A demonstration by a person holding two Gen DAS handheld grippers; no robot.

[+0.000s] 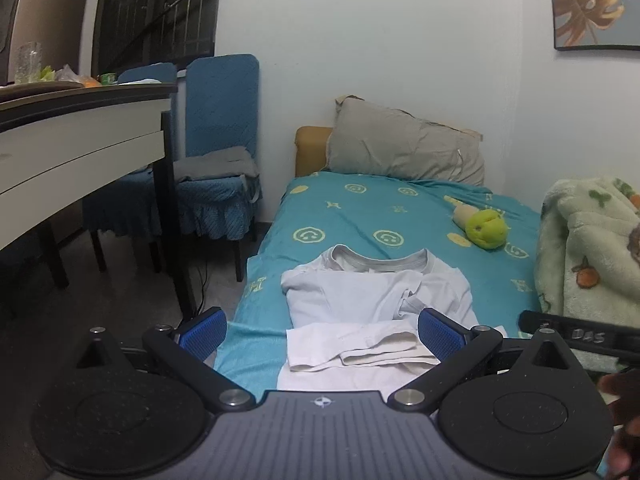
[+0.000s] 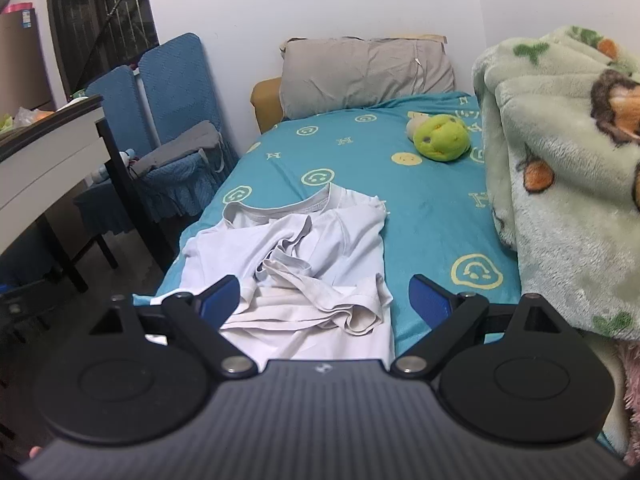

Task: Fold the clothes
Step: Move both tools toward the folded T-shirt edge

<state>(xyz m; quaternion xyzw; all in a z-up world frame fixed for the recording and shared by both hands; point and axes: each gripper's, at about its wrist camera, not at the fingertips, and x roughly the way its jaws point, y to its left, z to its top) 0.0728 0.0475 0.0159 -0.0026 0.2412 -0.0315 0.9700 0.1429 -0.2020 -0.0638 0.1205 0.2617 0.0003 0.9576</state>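
Note:
A white T-shirt (image 1: 372, 300) lies on the teal bed sheet (image 1: 360, 216), collar toward the pillow, both sides and sleeves folded inward over its middle. It also shows in the right wrist view (image 2: 320, 256), with rumpled sleeves on top. My left gripper (image 1: 322, 330) is open and empty, raised just short of the shirt's near hem. My right gripper (image 2: 324, 300) is open and empty, also over the shirt's near end. Part of the right gripper's body (image 1: 580, 334) shows at the right of the left wrist view.
A grey pillow (image 2: 366, 74) leans at the head of the bed. A green plush toy (image 2: 440, 138) lies on the sheet. A fleece blanket (image 2: 560, 176) is heaped on the right. A table (image 1: 80, 140) and blue chairs (image 1: 218, 168) stand left of the bed.

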